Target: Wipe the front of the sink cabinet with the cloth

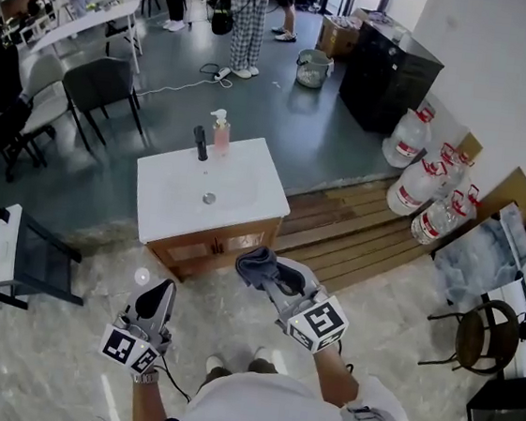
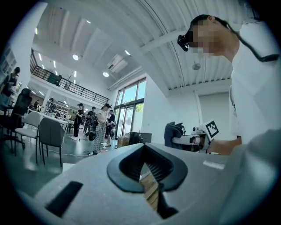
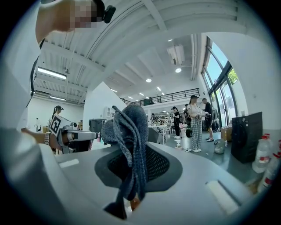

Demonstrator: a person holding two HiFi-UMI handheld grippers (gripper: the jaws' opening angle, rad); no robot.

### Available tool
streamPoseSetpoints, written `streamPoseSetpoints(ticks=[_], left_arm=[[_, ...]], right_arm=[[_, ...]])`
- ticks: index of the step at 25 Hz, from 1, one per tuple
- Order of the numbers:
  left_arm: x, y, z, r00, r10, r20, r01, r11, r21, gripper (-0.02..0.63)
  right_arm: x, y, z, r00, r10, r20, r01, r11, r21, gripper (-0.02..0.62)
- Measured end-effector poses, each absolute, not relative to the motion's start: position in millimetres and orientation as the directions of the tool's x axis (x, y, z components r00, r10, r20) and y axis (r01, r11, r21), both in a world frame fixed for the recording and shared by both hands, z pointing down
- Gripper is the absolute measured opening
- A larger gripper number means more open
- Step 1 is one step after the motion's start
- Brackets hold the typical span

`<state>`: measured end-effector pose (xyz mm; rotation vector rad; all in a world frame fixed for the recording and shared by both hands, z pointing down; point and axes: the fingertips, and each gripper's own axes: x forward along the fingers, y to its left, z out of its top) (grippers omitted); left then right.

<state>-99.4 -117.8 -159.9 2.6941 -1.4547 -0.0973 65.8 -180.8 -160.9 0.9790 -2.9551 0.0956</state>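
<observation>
The cloth (image 1: 258, 265), a dark blue-grey rag, is bunched between the jaws of the right gripper (image 1: 268, 275). They are clamped on its middle, so a rounded wad sticks out past the tips while loose folds hang down the throat. In the right gripper view the cloth (image 3: 127, 140) fills the gap between the jaws. That hold suits wiping, because the padded wad would meet the panel first, not the hard tips.

From the head view the cloth sits just in front of the sink cabinet (image 1: 208, 249), towards the right end of its wooden front. The right gripper view shows only the open hall beyond and no wood, so I judge the cloth is still held off the front and wiping has not begun.

The left gripper (image 1: 165, 288) hangs lower and further from the sink cabinet, off the left part of its front. In its own view the left gripper (image 2: 147, 169) has its jaws drawn together with nothing between them, and only a thin slit shows floorboards through. It seems parked out of the way, since one cloth needs one tool.

On top of the sink cabinet the white basin (image 1: 234, 175) carries a dark faucet (image 1: 200, 141) and a pink soap bottle (image 1: 220, 132) at its far edge. Wooden decking (image 1: 355, 227) runs to its right, with water jugs (image 1: 415, 186) beyond. The person's shoes (image 1: 262, 355) stand squarely before the cabinet front, placed to reach it.
</observation>
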Motion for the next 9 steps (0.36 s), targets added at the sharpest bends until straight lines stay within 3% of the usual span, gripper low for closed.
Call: streamPoseSetpoints(ticks=[9], left_arm=[[-109.5,-119.7,-164.6,0.517,-0.856,-0.02,-0.851,-0.517,0.092,0.0]], right_arm=[[73.6,-183.9,-156.8,-0.792,-0.608,0.053,-0.611,0.79,-0.053,0.066]])
